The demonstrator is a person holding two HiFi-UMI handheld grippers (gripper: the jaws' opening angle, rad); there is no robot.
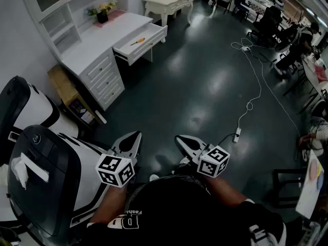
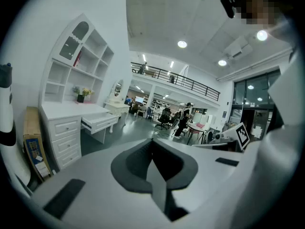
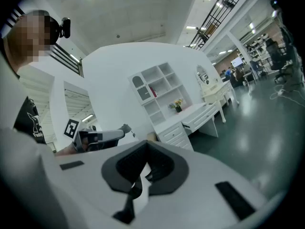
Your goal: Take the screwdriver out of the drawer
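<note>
The left tool (image 1: 135, 136) was clenched on nothing: its own view showed the 2 jaws (image 2: 152, 162) pressed together along a single seam, with only the room beyond them. It was held low, close to the person's body. Well apart from it, across the dark floor, stood the white worktop (image 1: 130, 24). The drawer (image 1: 151, 38) beneath it was pulled open, and the screwdriver (image 1: 137, 41) lay inside on the drawer's bottom, orange handle towards the front, untouched. The right tool (image 1: 180, 139) was held just beside the left at about the same height. Its jaws (image 3: 143, 168) were likewise closed, with nothing between them. Further right, a white cable (image 1: 254, 88) trailed over the floor to a power strip (image 1: 237, 135).

The step in hand looked to be the approach, since neither tool was anywhere near the drawer. Done well, it would mean walking straight at the open drawer and keeping left of the cable. 1 tool should be released before it dipped inside. That tool would best come down from above, with its jaws across the handle rather than along it, clear of the drawer's front wall. It should then close firmly on the handle, because the thin shaft would likely slip.
</note>
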